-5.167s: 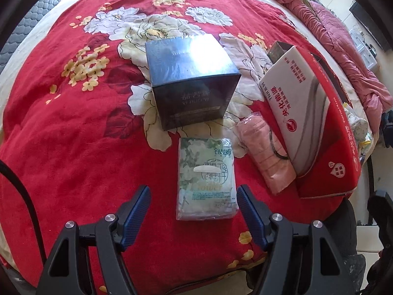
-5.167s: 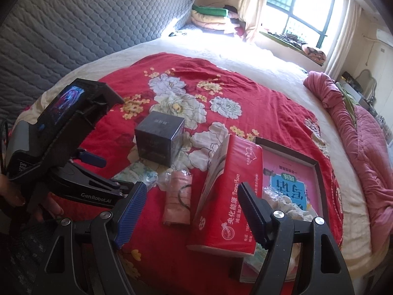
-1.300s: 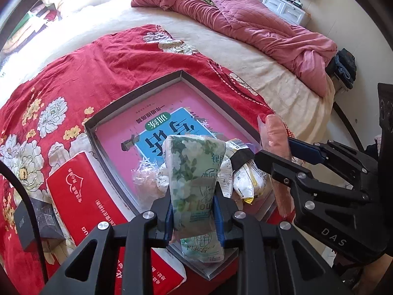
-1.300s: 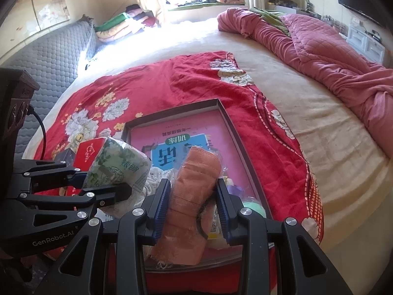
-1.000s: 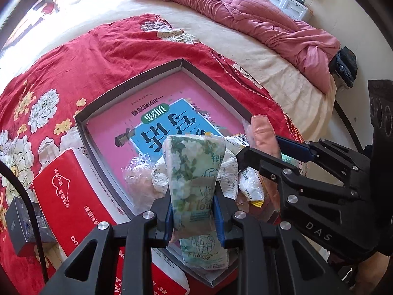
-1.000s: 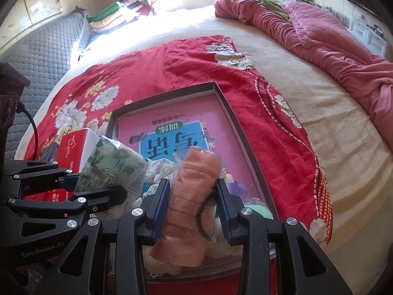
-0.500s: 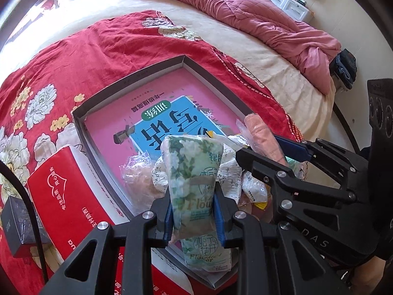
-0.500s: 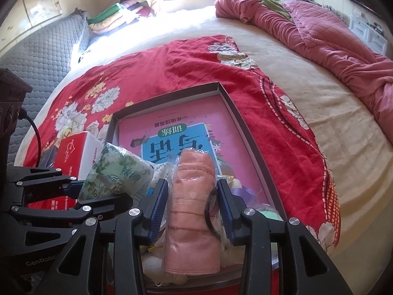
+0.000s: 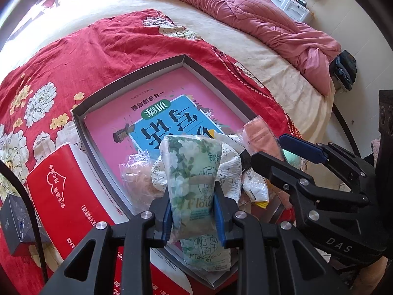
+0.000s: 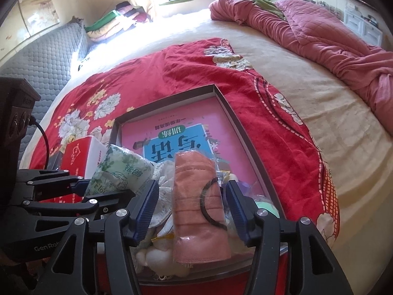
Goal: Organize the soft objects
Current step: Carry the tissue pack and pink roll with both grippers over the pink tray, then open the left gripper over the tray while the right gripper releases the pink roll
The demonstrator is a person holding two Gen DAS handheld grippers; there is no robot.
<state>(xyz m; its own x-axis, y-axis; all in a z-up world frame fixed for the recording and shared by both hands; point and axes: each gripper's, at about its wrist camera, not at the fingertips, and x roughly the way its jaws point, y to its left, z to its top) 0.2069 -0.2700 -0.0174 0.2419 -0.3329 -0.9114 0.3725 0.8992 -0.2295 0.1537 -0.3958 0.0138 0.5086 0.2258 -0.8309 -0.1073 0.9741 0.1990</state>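
1. We take the shallow grey-rimmed tray on the red floral blanket as our landmark; a pink-and-blue book lies flat inside it.
2. Our left gripper is closed tight on the floral tissue pack, holding it upright above the tray's near end.
3. Our right gripper has its jaws spread wide on either side of the pink cloth roll, with a gap at each pad; the roll lies on the pile of small soft packets at the tray's near end.
4. A black hair tie loops around the roll's wrapper.
5. Just left of the tray lies a red tissue box, and beyond that a dark box.
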